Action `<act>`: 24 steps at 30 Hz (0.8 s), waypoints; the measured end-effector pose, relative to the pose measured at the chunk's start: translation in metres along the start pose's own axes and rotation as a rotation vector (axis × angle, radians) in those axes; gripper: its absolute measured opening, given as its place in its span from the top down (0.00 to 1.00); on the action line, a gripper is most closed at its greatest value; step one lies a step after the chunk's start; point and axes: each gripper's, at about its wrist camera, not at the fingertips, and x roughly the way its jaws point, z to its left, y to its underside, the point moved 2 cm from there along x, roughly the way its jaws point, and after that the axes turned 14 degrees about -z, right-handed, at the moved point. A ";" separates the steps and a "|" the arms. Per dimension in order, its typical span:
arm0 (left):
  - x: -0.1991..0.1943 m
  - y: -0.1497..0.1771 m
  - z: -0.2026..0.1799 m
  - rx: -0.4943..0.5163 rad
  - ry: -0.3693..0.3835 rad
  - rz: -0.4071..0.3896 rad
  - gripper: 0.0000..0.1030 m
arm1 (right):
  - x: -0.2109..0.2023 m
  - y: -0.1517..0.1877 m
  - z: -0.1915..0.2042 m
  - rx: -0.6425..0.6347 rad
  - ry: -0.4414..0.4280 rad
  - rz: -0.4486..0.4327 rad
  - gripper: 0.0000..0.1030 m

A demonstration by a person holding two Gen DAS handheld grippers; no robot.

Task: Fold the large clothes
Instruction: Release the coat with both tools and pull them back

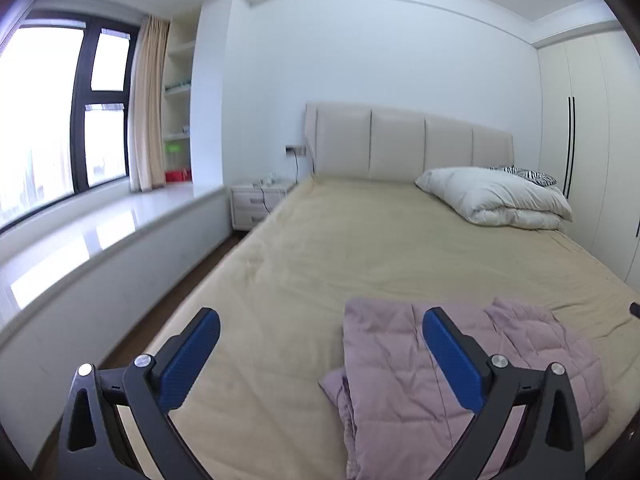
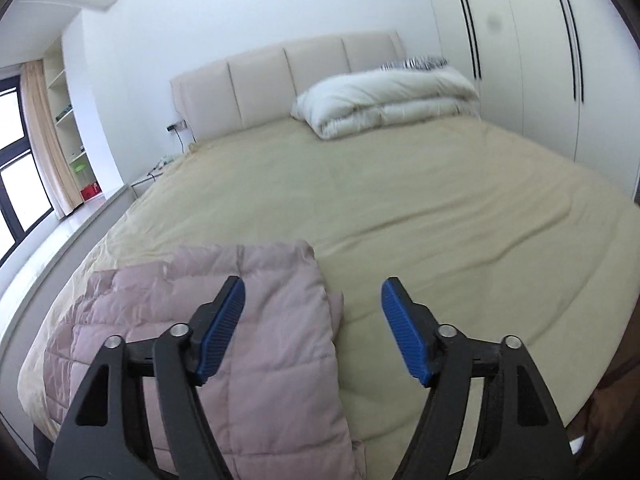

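Both grippers raised above the foot of the bed (image 1: 320, 248), pointing toward the headboard (image 1: 408, 140). Left gripper (image 1: 320, 354): jaws released, spread wide, blue pads (image 1: 188, 364) clear of any fabric; nothing between them but open view of the sheet. Right gripper (image 2: 313, 330): jaws likewise released and wide apart, nothing gripped. Quilted mauve garment (image 1: 400, 368) lies folded on the tan bedsheet at the near end of the bed; in the left wrist view it sits at about 5 o'clock, partly behind the right-hand finger; in the right wrist view (image 2: 256, 344) it sits at about 7 o'clock, beneath the left-hand finger. Folded stack shows a flat top layer with a second layer's edge showing beneath. Neither gripper touches it. White folded duvet (image 1: 496, 196) at the head of the bed, about 2 o'clock in the left view, with a zebra-print pillow (image 1: 528, 174) just behind it. Nightstand (image 1: 256, 200) beside the bed at 10 o'clock; window (image 1: 60, 120) farther left; wardrobe doors (image 2: 520, 60) along the right wall.
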 end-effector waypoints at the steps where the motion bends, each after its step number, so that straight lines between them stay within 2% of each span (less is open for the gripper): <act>1: -0.008 -0.012 -0.006 0.022 -0.018 -0.050 0.00 | -0.009 -0.013 0.009 -0.017 0.013 -0.034 0.05; 5: -0.042 -0.059 -0.027 0.058 -0.088 -0.235 0.00 | -0.049 -0.063 0.039 -0.030 0.069 -0.200 0.02; 8: -0.060 -0.084 -0.039 0.063 -0.133 -0.317 0.00 | -0.074 -0.094 0.053 -0.021 0.036 -0.230 0.00; 10: -0.066 -0.090 -0.046 0.065 -0.160 -0.321 0.00 | -0.088 -0.111 0.063 -0.020 0.031 -0.215 0.00; 12: -0.065 -0.088 -0.053 0.084 -0.162 -0.238 0.00 | -0.102 -0.121 0.070 -0.007 0.023 -0.215 0.00; 15: -0.053 -0.071 -0.072 0.084 -0.111 -0.154 0.00 | -0.121 -0.121 0.086 -0.004 -0.030 -0.224 0.00; 18: -0.034 -0.043 -0.086 0.069 -0.080 -0.004 0.00 | -0.136 -0.109 0.098 -0.034 -0.029 -0.189 0.00; 21: -0.017 -0.009 -0.097 0.057 -0.049 0.143 0.00 | -0.135 -0.084 0.113 -0.063 -0.037 -0.096 0.00; 24: -0.010 0.020 -0.107 0.069 -0.031 0.232 0.00 | -0.119 -0.047 0.123 -0.068 -0.037 0.063 0.00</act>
